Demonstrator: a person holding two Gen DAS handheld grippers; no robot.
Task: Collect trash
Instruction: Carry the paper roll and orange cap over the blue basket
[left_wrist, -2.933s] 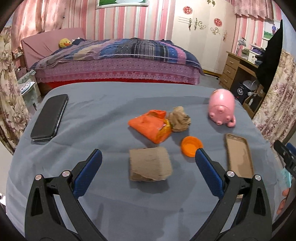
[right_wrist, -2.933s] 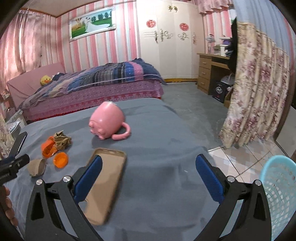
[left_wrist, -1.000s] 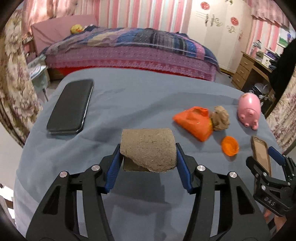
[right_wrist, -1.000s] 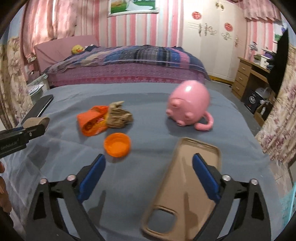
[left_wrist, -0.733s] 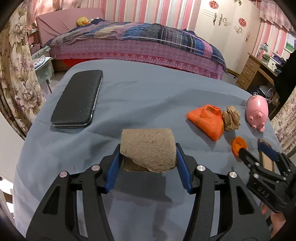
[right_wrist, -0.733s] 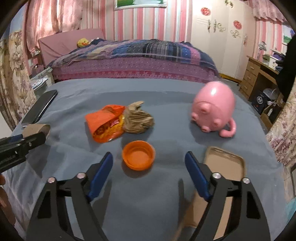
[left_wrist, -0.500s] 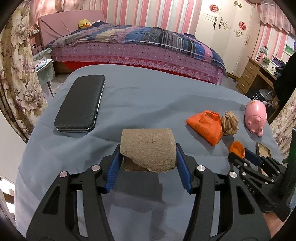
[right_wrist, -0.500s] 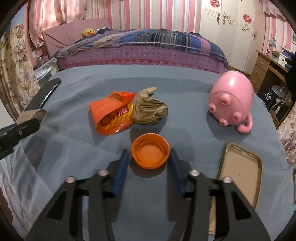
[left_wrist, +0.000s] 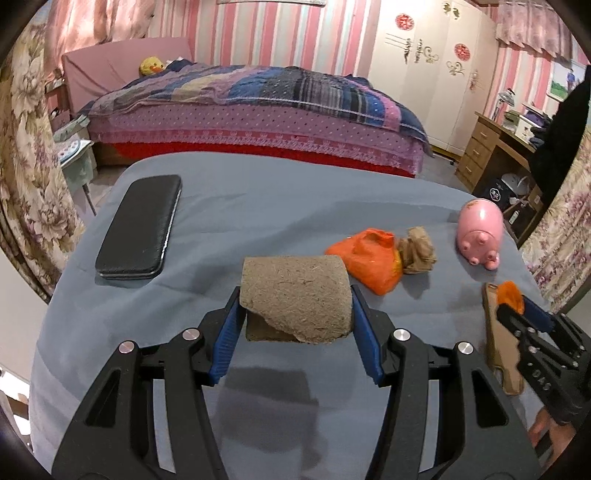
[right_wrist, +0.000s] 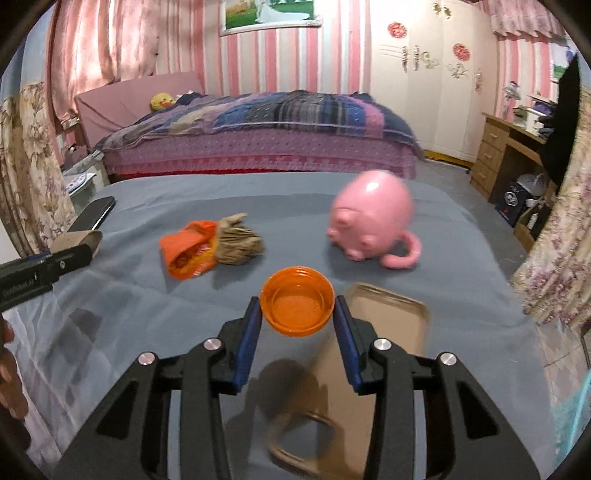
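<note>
While the flattened brown cardboard tube sits clamped in the left tool above the grey-clothed desk, the right tool pinches the round orange plastic cap over a tan phone case.

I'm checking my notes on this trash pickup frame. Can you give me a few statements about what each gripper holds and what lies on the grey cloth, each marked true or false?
1. The left gripper is shut on the cardboard tube. True.
2. The right gripper is open and holds nothing. False: it is shut on the orange cap.
3. The orange wrapper and crumpled brown paper lie touching on the grey cloth. True.
4. The pink pig mug stands upright. False: it lies on its side.
5. The black phone is in a gripper. False: it lies on the cloth.
</note>
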